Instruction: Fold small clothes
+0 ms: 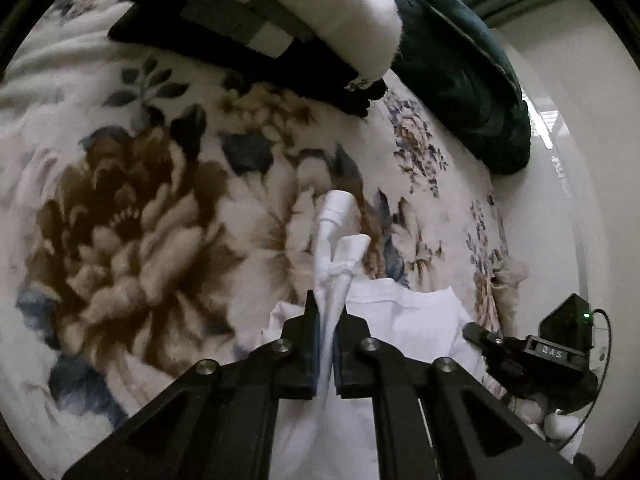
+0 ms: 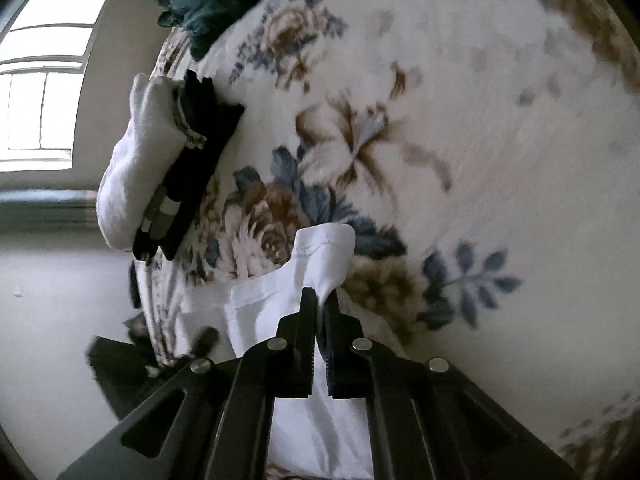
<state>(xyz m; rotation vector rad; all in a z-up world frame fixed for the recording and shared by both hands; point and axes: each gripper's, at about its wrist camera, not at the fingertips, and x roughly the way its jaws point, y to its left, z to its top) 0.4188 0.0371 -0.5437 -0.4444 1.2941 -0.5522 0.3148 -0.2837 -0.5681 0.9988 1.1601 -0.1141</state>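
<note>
A small white garment is held over a floral blanket. My left gripper is shut on a bunched part of it, with a knotted white strip sticking out past the fingertips. My right gripper is shut on another edge of the same white garment, whose hemmed corner stands beyond the tips. The right gripper's body shows at the right edge of the left wrist view. The cloth hangs down between and below both grippers.
A stack of folded clothes, black under fluffy white, lies at the far side of the blanket; it also shows in the right wrist view. A dark green garment lies beside it near the bed edge. A window is beyond.
</note>
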